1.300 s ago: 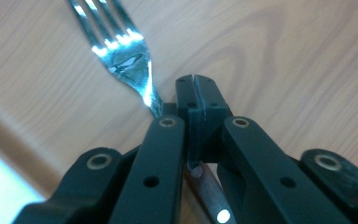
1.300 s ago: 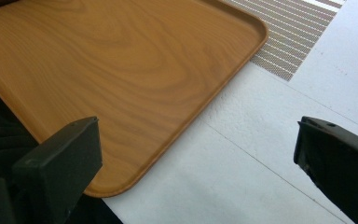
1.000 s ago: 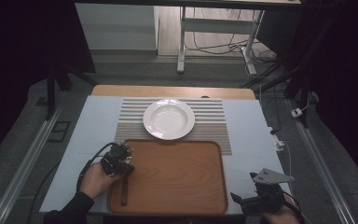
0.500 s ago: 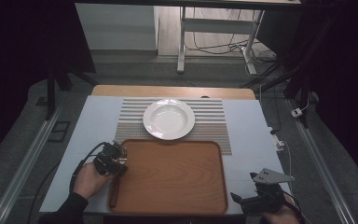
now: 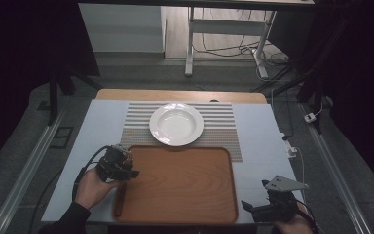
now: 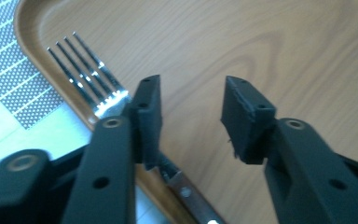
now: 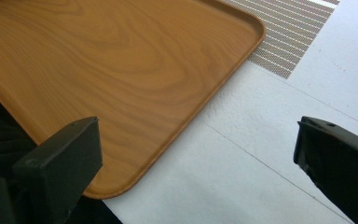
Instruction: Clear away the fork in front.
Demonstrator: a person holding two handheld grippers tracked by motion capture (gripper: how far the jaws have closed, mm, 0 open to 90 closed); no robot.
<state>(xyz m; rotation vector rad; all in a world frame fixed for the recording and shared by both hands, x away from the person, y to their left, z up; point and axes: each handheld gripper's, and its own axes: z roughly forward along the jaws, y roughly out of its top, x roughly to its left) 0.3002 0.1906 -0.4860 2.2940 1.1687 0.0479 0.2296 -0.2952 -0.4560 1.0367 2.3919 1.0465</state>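
Left claw at the left rim of the rectangular brown wooden tray, carried in a hand entering from the bottom edge. Jaws parted, having just been opening; nothing pressed between the pads. Released.

Silver metal fork with a dark wooden handle lying along the tray's left rim, tines pointing up the frame in the left gripper view, neck hidden behind the left jaw, riveted handle emerging below between the jaws. Fork beside and under the left jaw rather than gripped. In the high view, handle visible as a dark strip along the tray's left edge, just below the claw.

Tray flat on the pale grey tabletop, its far edge overlapping the striped grey-and-white woven placemat. Round white ceramic deep plate on the placemat, just beyond the tray's far edge, apparently touching or nearly so; cannot tell which.

Right claw low at the bottom right, off the tray's near right corner, grey three-cornered plate on top. Jaws spread wide in the right gripper view, gap spanning bare tabletop and the tray's rounded corner. Released, grasping nothing.
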